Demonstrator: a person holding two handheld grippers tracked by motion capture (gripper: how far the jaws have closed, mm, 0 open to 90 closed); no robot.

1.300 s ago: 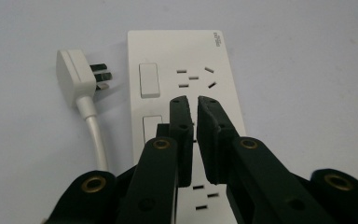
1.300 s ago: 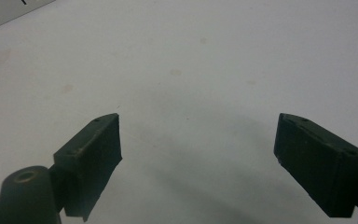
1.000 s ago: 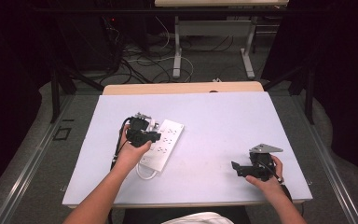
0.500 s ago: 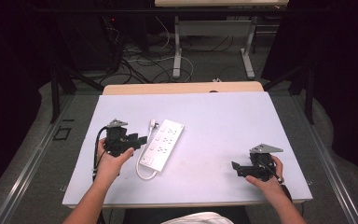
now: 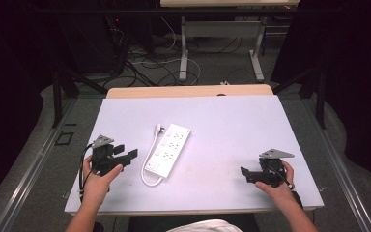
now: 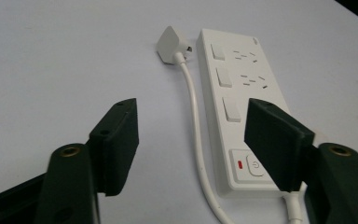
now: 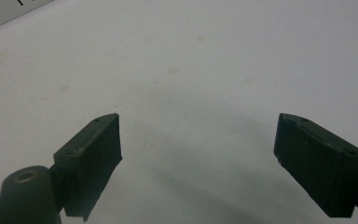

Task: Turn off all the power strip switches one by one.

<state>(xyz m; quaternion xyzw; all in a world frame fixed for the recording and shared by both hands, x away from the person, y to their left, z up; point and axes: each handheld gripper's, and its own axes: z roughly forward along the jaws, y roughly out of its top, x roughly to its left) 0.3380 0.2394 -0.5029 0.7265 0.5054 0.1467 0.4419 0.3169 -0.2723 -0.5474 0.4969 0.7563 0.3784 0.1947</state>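
White worktop (image 5: 232,121) on grey floor (image 5: 43,159). Beyond its far edge: a metal-legged table (image 5: 186,43), loose cables (image 5: 140,63), possibly dark curtains.

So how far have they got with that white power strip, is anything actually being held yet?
Nothing is held. The power strip lies flat on the table, its plug loose beside it. The left gripper is open next to the strip; the right gripper is open over bare table. Any handling looks still ahead.
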